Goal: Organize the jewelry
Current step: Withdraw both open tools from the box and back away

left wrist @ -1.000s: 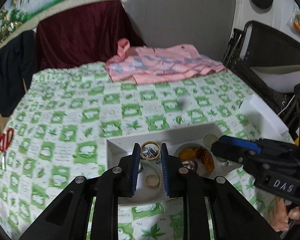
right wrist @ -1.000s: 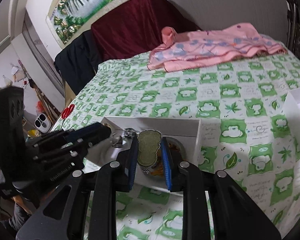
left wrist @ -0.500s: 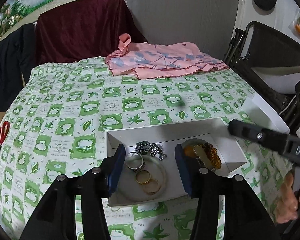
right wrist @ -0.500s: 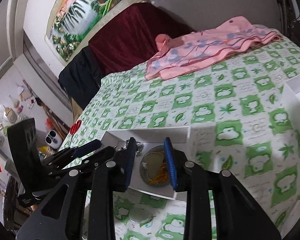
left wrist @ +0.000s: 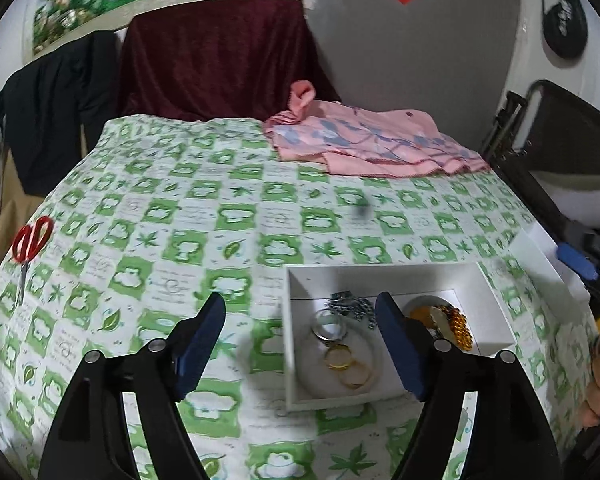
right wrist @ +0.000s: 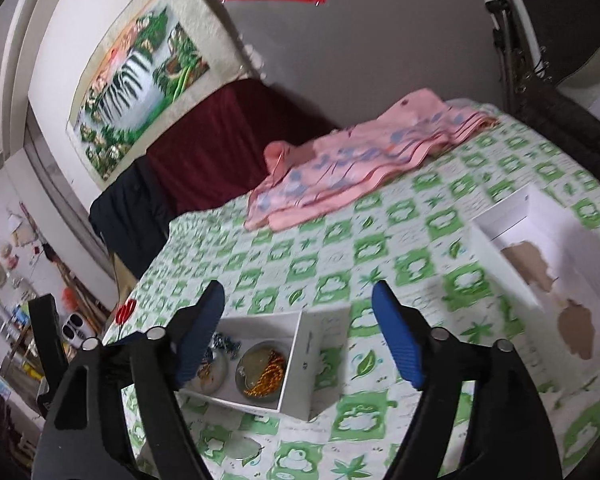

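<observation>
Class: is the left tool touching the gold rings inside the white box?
Apart. The left wrist view shows the left tool opening, nothing between its pads; the gold rings lie loose in the white box.

On the bed [left wrist: 228, 216] a box [left wrist: 496, 308] sits near the front right. Inside it, rings [left wrist: 342, 360] lie to the left, a chain [left wrist: 350, 306] behind them, a beaded bracelet [left wrist: 458, 326] to the right. A box lid [right wrist: 540, 256] lies right of the box. Folded clothing [left wrist: 372, 144] lies at the far side. Scissors [left wrist: 30, 244] lie at the left edge.
</observation>
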A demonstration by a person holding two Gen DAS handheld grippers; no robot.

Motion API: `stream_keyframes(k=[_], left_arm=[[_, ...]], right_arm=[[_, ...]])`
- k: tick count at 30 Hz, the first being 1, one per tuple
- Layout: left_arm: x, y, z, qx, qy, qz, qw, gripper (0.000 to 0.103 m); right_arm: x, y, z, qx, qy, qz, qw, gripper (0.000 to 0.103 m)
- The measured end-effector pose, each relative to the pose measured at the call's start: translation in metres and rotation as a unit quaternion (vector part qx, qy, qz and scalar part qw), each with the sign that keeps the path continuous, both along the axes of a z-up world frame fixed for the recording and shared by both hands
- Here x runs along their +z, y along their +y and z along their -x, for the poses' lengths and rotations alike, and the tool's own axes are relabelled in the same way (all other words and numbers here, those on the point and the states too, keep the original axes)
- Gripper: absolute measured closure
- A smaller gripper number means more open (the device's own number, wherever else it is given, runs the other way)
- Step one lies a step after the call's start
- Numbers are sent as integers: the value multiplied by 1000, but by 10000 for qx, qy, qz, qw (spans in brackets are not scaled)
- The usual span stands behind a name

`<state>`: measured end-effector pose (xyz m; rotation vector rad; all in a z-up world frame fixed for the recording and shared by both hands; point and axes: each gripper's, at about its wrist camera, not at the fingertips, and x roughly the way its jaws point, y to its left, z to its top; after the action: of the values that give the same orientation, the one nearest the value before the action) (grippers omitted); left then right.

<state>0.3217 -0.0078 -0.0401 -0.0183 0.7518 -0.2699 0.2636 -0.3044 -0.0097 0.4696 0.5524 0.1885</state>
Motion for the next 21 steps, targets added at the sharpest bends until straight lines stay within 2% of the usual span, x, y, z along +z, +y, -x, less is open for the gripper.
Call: stream_keyframes(k=[5,12,21], left_arm=[[-1,5,6,182,-53,-122,9997,26],[-5,20,32,436,-106,-276,9986,24],[-24,48,69,623,185,-292,9975,23]], right_arm=[[3,-5,12,-83,-91,-65,9999,27],[-12,-3,27,-84,117,-333,9993,26],[-31,18,63,96,382,33,9992,26]])
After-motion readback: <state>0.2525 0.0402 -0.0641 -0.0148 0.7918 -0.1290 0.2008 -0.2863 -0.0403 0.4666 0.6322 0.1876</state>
